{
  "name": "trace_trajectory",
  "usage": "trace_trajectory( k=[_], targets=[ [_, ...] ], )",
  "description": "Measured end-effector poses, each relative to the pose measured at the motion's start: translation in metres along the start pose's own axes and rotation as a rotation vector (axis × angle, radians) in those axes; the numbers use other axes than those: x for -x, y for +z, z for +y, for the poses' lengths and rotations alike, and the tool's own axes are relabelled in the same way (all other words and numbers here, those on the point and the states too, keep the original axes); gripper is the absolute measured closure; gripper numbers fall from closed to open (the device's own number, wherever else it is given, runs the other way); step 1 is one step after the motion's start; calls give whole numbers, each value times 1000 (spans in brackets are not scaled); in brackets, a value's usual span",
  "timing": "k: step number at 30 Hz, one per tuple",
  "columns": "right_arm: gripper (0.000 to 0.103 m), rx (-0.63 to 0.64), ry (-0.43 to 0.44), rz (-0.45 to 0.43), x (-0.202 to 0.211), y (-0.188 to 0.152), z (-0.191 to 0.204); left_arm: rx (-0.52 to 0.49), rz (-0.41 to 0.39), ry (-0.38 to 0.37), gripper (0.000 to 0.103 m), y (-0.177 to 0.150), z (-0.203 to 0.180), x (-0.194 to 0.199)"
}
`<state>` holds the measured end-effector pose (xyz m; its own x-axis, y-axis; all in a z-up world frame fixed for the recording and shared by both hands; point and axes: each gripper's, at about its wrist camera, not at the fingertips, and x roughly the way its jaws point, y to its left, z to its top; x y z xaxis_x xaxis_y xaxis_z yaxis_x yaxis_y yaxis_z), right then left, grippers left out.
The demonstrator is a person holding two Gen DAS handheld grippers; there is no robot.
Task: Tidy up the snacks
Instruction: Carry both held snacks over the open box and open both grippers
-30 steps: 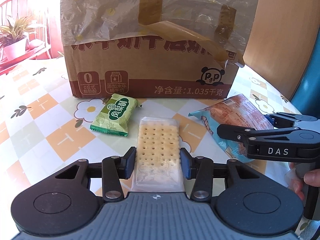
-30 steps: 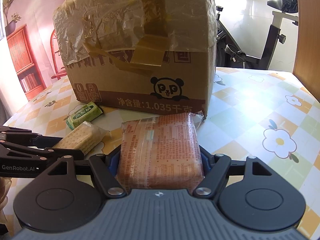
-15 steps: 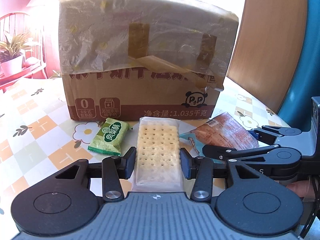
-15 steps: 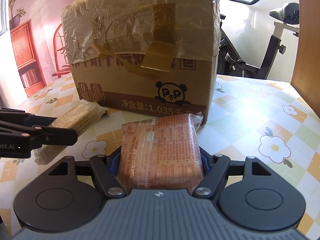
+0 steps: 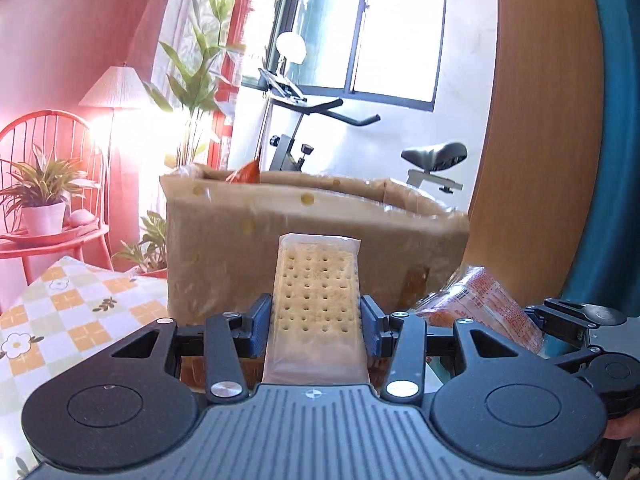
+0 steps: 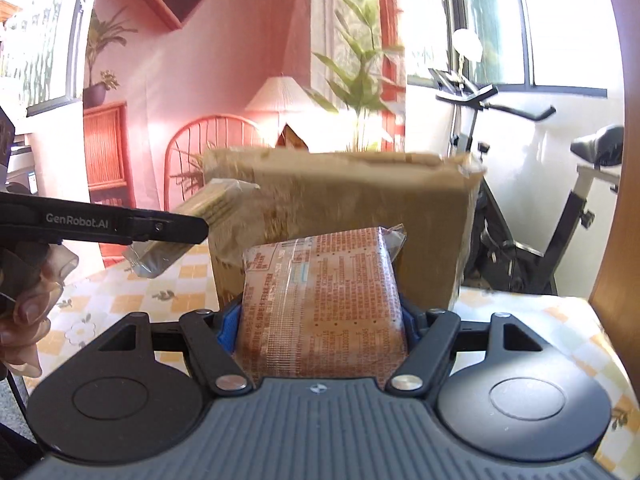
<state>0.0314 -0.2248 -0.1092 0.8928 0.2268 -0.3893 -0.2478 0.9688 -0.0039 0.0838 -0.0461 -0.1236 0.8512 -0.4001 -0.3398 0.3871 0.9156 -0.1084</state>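
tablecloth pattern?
Checked orange, pale green and white with daisy-like flowers; the tablecloth shows best in the left wrist view.

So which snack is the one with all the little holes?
Find the big cardboard box on the flowery tablecloth. In front of it, the left gripper holds the cracker pack: clear wrapper, pale biscuit dotted with holes. The orange packet beside it is printed all over.

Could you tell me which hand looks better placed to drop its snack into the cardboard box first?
Probably left: its cracker pack points at the cardboard box rim. The right's orange pack sits lower against the box wall. Both are close.
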Motion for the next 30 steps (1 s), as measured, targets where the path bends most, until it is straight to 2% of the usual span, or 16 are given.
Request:
trace_trajectory(
  k=[2,8,12,14,16,19,24,26,30],
  targets=[
    [30,12,17,-45,1,22,0,-17,-34,9,55,13,-2,0],
    [30,32,-23,-105,-16,70,-10,-37,-103,-12,55,53,-8,-11],
    [30,40,-47,-88,-43,101,-28,48,-51,-48,55,88,-4,-43],
    [30,28,-62,-47,-67,115,-41,78,-21,-50,55,108,0,-68],
    [30,5,-80,-26,-89,126,-53,62,-9,-40,55,124,-3,-90],
    [30,-42,-104,20,-117,135,-65,-32,36,-26,55,143,-10,-125],
    [27,-87,-152,93,-146,135,-77,-63,95,-53,52,146,-7,-160],
    [27,-99,-140,93,-145,131,-80,-74,105,-58,48,141,-3,-161],
    [24,-110,-100,73,-130,129,-81,-24,123,-56,48,132,16,-150]
  ],
)
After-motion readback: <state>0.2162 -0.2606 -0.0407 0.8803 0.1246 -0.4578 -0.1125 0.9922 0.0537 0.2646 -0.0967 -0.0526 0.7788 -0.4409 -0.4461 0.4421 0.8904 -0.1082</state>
